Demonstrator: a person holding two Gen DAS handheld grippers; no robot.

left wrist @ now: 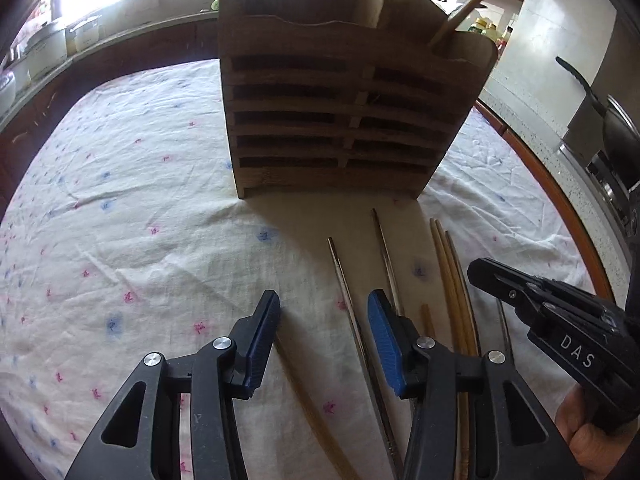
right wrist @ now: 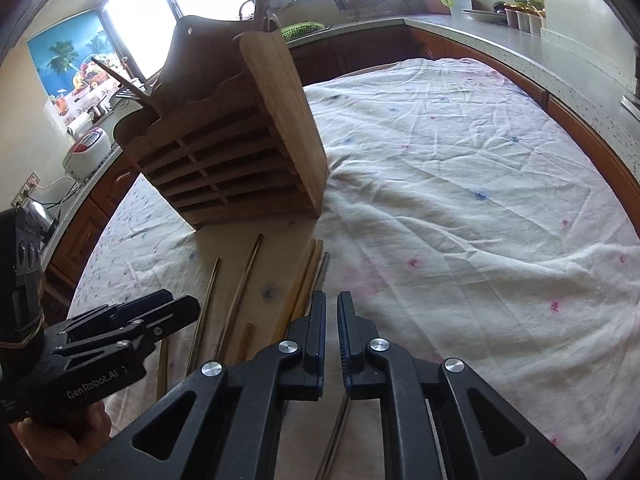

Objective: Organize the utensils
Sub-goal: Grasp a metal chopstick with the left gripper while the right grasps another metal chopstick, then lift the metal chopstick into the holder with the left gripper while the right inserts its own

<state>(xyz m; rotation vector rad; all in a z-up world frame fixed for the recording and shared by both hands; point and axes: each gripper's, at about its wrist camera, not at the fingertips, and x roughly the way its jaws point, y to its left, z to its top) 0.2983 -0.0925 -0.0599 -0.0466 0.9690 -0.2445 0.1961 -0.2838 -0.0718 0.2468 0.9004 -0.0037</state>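
Observation:
A slatted wooden utensil holder (left wrist: 332, 120) (right wrist: 240, 140) stands on the table with one wooden chopstick (left wrist: 472, 4) leaning out of its top. Several chopsticks lie on the cloth in front of it. My left gripper (left wrist: 324, 296) (right wrist: 180, 304) is open, low over the cloth. A metal chopstick (left wrist: 344, 292) runs between its blue pads without touching them. A wooden chopstick (left wrist: 308, 400) lies under its left finger. My right gripper (right wrist: 332, 296) (left wrist: 476, 270) is shut to a thin slit beside a wooden pair (right wrist: 304, 280). Another metal chopstick (right wrist: 325, 264) passes beneath it; no pinch shows.
A wrinkled white tablecloth (left wrist: 140, 200) with small pink and blue marks covers the round table. Kitchen counters ring it, with rice cookers (left wrist: 44, 48) at the left and a pan (left wrist: 592, 100) at the right. A hand (left wrist: 580, 432) holds the right gripper.

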